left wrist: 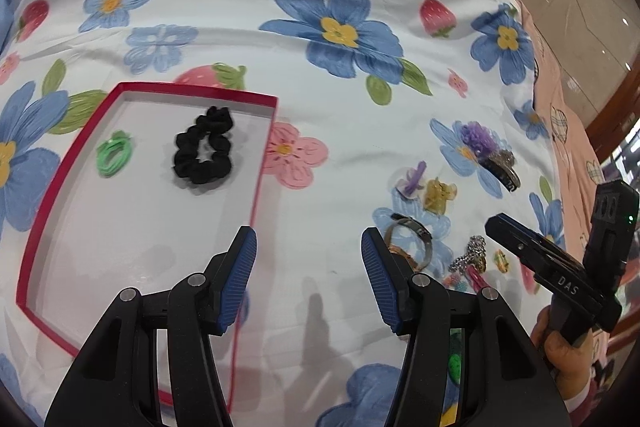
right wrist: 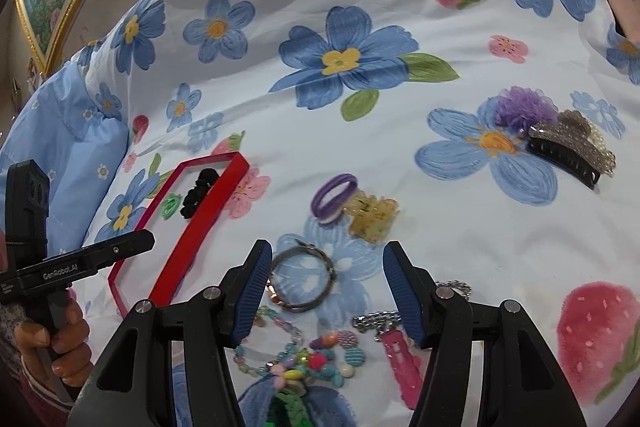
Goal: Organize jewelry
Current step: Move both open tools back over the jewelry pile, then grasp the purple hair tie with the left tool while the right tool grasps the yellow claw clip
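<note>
Looking down along the left gripper (left wrist: 309,259), we see its blue-padded jaws standing apart with nothing between them, hanging over the flowered bedsheet (left wrist: 340,115) just beside the right wall of the red tray (left wrist: 264,163). Inside that tray lie two things already — a black scrunchie (left wrist: 203,151) near the far end and a green hair tie (left wrist: 113,157) to its left, the two apart from each other.

The right gripper (right wrist: 327,287) is likewise open and empty (its pads touch none of the pieces below). Between and just beyond its fingers lies a metal bangle (right wrist: 301,279) on a printed blue flower. Nearer the camera we find a string of coloured beads (right wrist: 316,359), a silver chain (right wrist: 380,319) and a pink hair clip (right wrist: 404,367) touching the chain's end. Farther out rest a purple hair tie (right wrist: 335,198) just beside a yellow claw clip (right wrist: 372,217), and well to the right a purple scrunchie (right wrist: 524,109) against a black claw clip (right wrist: 568,153) with a glittery top.

In the right wrist view the tray sits to the left of this loose pile, well apart from it, with a hand (right wrist: 56,351) on the other gripper's handle at the left edge.
</note>
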`<state>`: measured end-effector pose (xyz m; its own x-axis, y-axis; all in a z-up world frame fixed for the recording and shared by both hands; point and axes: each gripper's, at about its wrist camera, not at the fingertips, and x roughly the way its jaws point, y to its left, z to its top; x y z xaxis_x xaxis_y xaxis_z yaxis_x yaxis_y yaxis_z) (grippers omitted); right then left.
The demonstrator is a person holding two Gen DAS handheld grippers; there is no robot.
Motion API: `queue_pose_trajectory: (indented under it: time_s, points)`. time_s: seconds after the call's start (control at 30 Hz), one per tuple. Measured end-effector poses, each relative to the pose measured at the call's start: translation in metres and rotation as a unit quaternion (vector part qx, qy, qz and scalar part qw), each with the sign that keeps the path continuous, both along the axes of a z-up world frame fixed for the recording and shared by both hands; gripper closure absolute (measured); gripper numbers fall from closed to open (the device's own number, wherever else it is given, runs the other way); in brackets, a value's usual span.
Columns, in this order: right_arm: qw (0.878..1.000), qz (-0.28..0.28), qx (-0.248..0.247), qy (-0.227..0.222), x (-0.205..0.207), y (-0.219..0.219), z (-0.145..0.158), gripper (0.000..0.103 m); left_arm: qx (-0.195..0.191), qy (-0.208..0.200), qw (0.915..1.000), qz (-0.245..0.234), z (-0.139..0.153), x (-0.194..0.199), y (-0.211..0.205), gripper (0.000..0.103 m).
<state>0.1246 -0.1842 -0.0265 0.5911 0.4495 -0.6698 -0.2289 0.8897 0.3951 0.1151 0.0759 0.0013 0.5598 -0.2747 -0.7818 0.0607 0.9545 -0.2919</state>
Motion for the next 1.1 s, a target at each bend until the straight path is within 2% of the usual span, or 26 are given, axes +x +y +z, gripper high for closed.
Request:
queue_pose_trajectory:
  time_s: [0.53, 0.57, 0.63, 0.77, 0.97, 1.1]
  points:
    - [1.000, -0.011, -0.004, 0.009, 0.026, -0.008, -0.018, 0.045, 0.013, 0.008, 0.9986, -0.050, -0.013, 0.029, -0.045, 0.049]
    - [1.000, -0.011, -0.003, 0.010, 0.028, -0.008, -0.019, 0.047, 0.014, 0.009, 0.9983, -0.055, -0.015, 0.032, -0.049, 0.049]
    - [1.000, -0.013, 0.001, 0.014, 0.034, -0.009, -0.022, 0.059, 0.014, 0.010, 0.9978, -0.064, -0.016, 0.037, -0.055, 0.049]
    - [1.000, -0.015, 0.005, 0.027, 0.046, -0.009, -0.029, 0.068, 0.015, 0.011, 0.9963, -0.084, -0.021, 0.050, -0.070, 0.049]
    - [0.999, -0.015, 0.016, 0.047, 0.061, -0.010, -0.042, 0.094, 0.019, 0.017, 0.9927, -0.118, -0.032, 0.072, -0.097, 0.049]
    - [0.999, -0.017, 0.023, 0.042, 0.062, -0.015, -0.042, 0.098, 0.025, 0.023, 0.9906, -0.132, -0.039, 0.084, -0.112, 0.049]
